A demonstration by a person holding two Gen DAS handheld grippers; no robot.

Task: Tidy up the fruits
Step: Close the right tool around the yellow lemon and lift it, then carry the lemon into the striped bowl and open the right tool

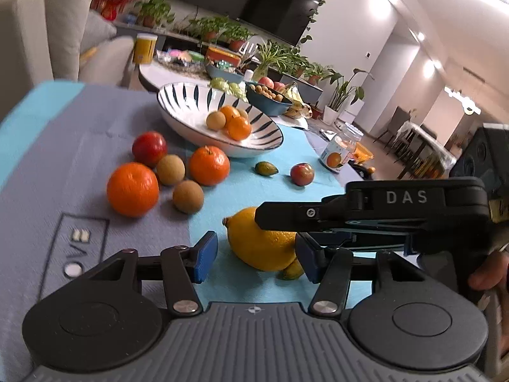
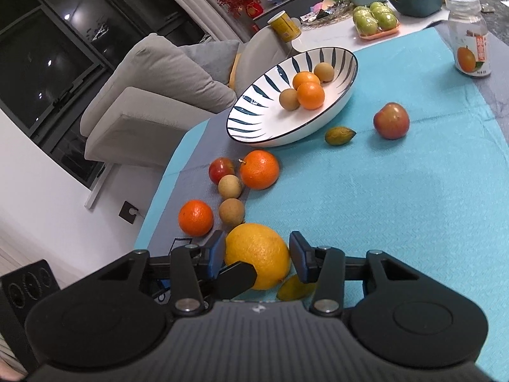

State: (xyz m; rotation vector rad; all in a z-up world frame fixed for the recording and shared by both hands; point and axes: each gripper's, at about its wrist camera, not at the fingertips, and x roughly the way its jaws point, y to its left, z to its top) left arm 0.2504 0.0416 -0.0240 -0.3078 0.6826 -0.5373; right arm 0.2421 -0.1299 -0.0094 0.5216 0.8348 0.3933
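Lemon is the fruit at issue here: a large yellow lemon with dimpled skin (image 2: pixel 257 254) lies on the turquoise cloth of the tabletop (image 2: pixel 397 207), just ahead of both pairs of tongs and well short of the white bowl with dark blue stripes (image 2: pixel 254 117). Its long axis runs roughly across the left wrist view, nipple end toward the loose oranges. The right tongs (image 2: pixel 256 254) stand spread with the lemon squarely between the blue pads; a gap shows on the right pad's side, while the left pad looks close to the rind or perhaps touching, so nothing is pinched yet. The left tongs (image 1: pixel 254 256) are also spread and empty; the lemon sits toward their right pad, off centre, with the right tool's black finger crossing over its top. The right hand is therefore the better placed, and closing across the lemon's short width looks the likely next step. A small green-yellow oval fruit (image 2: pixel 296 288) lies against the lemon's near side, under the right pad, and could be nudged. Farther out, two oranges, two tan round fruits and a red one cluster left of the lemon; the bowl already holds two oranges and two tan fruits.
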